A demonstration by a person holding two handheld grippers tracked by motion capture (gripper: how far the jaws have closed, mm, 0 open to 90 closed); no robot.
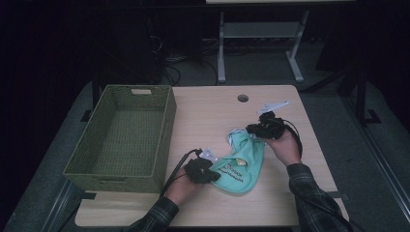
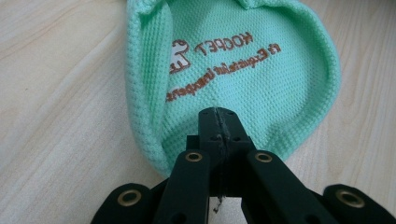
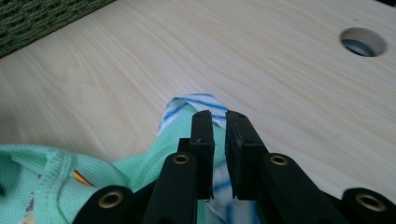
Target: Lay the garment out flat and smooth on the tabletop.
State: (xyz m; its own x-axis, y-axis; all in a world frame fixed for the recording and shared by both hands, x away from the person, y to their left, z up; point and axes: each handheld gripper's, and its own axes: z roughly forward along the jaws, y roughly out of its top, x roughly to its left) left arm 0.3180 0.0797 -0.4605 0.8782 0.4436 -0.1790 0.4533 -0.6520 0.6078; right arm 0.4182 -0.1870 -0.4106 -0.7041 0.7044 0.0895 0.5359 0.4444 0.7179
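A mint-green knit garment [image 1: 241, 166] with brown lettering lies crumpled on the wooden table [image 1: 208, 111], near its front. My left gripper [image 1: 212, 175] is at the garment's left edge. In the left gripper view its jaws [image 2: 219, 114] are pressed together with a thin fold of the green garment [image 2: 261, 79] pinched between them. My right gripper [image 1: 251, 129] is over the garment's far end. Its jaws [image 3: 218, 116] stand a narrow gap apart above a white, blue-striped part [image 3: 187, 105] of the garment [image 3: 42, 186], and the pads do not press on the cloth.
An empty green woven basket [image 1: 164, 140] stands on the left half of the table, and its wall [image 3: 37, 18] is at the top left of the right gripper view. A round cable hole [image 1: 242, 98] is in the table's far edge. Bare wood lies between basket and garment.
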